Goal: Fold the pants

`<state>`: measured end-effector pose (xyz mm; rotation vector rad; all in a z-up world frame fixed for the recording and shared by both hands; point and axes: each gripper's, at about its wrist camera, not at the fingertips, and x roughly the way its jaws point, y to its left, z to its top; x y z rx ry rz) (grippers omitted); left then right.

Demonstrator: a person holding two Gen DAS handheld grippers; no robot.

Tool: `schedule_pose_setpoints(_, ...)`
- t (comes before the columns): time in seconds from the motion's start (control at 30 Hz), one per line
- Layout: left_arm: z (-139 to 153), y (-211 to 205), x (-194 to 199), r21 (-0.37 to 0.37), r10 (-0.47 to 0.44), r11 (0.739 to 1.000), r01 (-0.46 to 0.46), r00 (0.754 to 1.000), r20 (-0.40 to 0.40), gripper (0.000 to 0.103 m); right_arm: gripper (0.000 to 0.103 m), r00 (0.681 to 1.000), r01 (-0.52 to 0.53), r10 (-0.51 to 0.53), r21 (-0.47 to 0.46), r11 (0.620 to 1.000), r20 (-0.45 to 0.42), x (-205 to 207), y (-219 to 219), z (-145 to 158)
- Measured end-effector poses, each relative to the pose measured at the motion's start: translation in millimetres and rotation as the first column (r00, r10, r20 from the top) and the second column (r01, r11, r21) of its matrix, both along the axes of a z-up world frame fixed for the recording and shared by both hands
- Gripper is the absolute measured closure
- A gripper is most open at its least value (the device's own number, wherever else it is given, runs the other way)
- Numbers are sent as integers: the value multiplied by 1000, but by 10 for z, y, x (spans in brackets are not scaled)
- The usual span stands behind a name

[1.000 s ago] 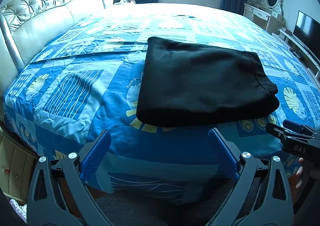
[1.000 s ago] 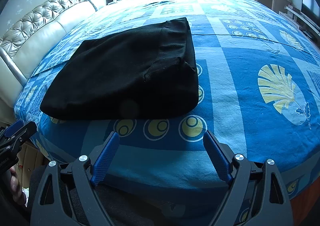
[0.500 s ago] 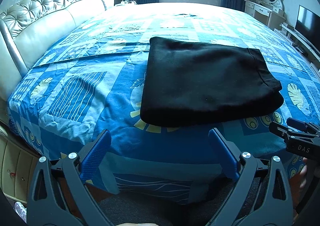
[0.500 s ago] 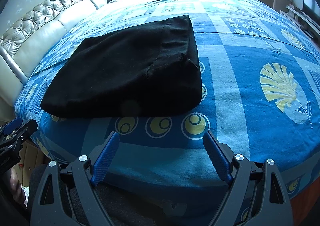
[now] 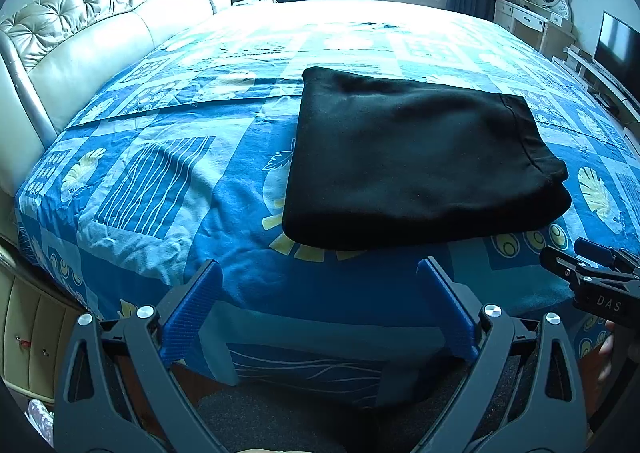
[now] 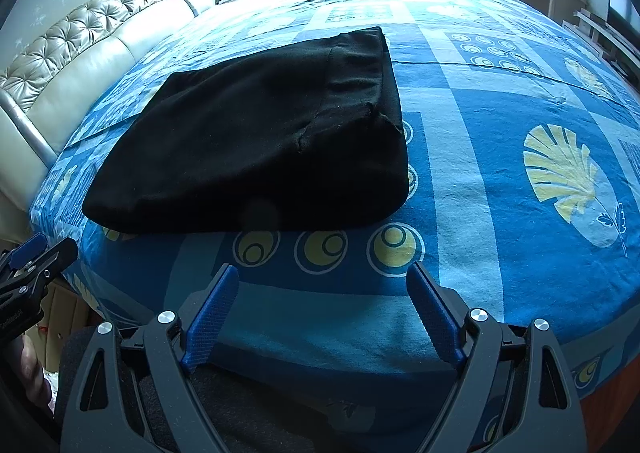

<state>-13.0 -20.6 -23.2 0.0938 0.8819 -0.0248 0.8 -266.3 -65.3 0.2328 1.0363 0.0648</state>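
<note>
Both grippers [image 5: 318,293] [image 6: 322,295] farther from pants [image 5: 416,161]

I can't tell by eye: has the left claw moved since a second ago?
Yes. The left claw has drawn back from the bed: the black pants and headboard sit slightly farther off and the window shows fuller.

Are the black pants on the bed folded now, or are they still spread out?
Folded. The black pants lie as a compact rectangle on the bed, with stacked layers visible at the right edge. Neither open gripper touches them.
</note>
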Motion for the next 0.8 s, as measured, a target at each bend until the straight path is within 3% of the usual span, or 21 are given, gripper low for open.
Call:
schedule_pose_setpoints(0.3, 8, -23, -7, 9, -6, 1000, 6, 1000, 8, 5, 18, 1000, 0, 0, 1, 1000, -1, 1, 5, -4)
schedule_pose_setpoints(0.47, 199, -32, -42, -71, -23, 997, 29, 997, 80, 5, 18, 1000, -6, 6, -1, 1000, -2, 4, 12, -20)
schedule_pose_setpoints(0.57, 342, -71, -44, -58, -67, 996, 75, 990, 126, 5, 18, 1000, -9, 9, 5, 1000, -12, 1, 16, -40)
schedule_pose_setpoints(0.7, 435, 53, 156, -17, -61, 998, 65, 985, 160, 2, 18, 1000, -24, 24, 23, 999, -4, 44, -23, 70)
schedule_pose_setpoints(0.8, 402, 338, 545, -6, 12, 1000, -11, 988, 151, 2, 18, 999, -27, 25, 44, 999, 41, 186, -175, 278)
